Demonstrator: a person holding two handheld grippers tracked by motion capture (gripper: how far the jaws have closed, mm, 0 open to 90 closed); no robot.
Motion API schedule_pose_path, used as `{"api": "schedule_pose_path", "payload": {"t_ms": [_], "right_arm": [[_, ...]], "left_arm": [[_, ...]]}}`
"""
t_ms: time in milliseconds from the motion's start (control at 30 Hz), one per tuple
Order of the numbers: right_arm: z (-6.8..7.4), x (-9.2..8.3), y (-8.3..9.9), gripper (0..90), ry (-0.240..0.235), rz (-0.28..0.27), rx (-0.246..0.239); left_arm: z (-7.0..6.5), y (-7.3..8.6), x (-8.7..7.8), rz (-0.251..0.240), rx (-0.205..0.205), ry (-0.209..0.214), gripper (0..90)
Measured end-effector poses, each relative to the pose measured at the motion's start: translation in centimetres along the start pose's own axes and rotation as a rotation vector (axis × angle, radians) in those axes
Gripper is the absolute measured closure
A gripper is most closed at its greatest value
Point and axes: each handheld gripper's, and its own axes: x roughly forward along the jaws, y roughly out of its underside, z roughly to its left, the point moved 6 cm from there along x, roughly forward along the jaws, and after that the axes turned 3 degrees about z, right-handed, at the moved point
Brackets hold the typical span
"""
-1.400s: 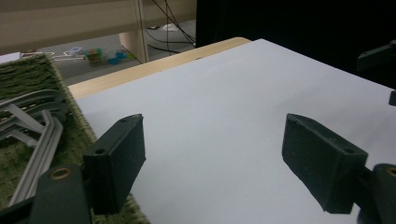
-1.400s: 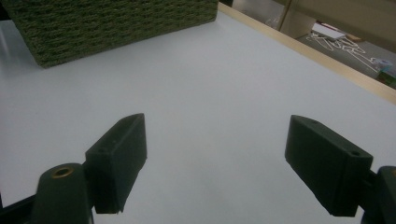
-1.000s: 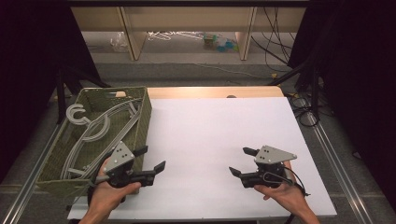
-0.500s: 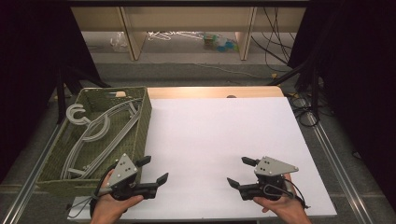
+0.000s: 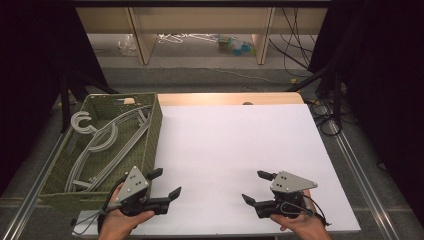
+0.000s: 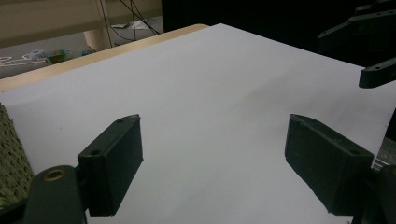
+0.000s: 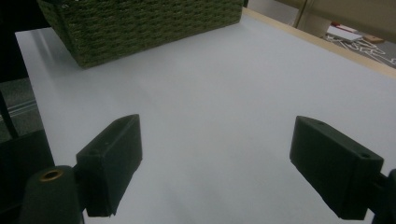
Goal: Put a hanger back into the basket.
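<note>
Both grippers sit low at the near edge of the white tabletop (image 5: 235,145), each held in one hand and pointing roughly toward the other. The left gripper (image 5: 166,183) is just beside the near right corner of the basket (image 5: 155,125), its jaws spread wide with nothing between them; in the left gripper view its two black pads stand far apart over bare white tabletop (image 6: 210,93), and a strip of the basket's weave (image 6: 11,154) shows at the left edge. The right gripper (image 5: 258,187) is well apart from the left, near the right front of the tabletop, jaws likewise wide open and empty. In the right gripper view the pads frame plain white surface, with the basket (image 7: 140,23) farther off across the top of the picture.

The basket is green and woven, standing on the left end of the tabletop with its long side along the white sheet's edge. Inside it lie grey hangers (image 5: 100,140), stacked loosely on a slant, hooks toward the far left corner. Neither gripper touches the basket or the hangers. The left hand (image 5: 120,222) and the right hand (image 5: 300,225) come in from the bottom edge of the high view.

Beyond the far edge of the tabletop, on the floor under a shelf, lie more hangers (image 5: 185,37), too small to make out in detail.
</note>
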Motion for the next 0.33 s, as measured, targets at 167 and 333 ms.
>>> {"api": "schedule_pose_path", "payload": {"t_ms": [167, 333], "right_arm": [[-0.04, -0.01, -0.04, 17.9, 0.002, -0.003, -0.001], [-0.01, 0.10, 0.01, 17.8, 0.003, -0.001, 0.005]], "left_arm": [[0.02, 0.00, -0.02, -0.004, -0.003, -0.003, 19.3], [-0.02, 0.00, 0.01, -0.015, -0.006, -0.001, 19.5]]}}
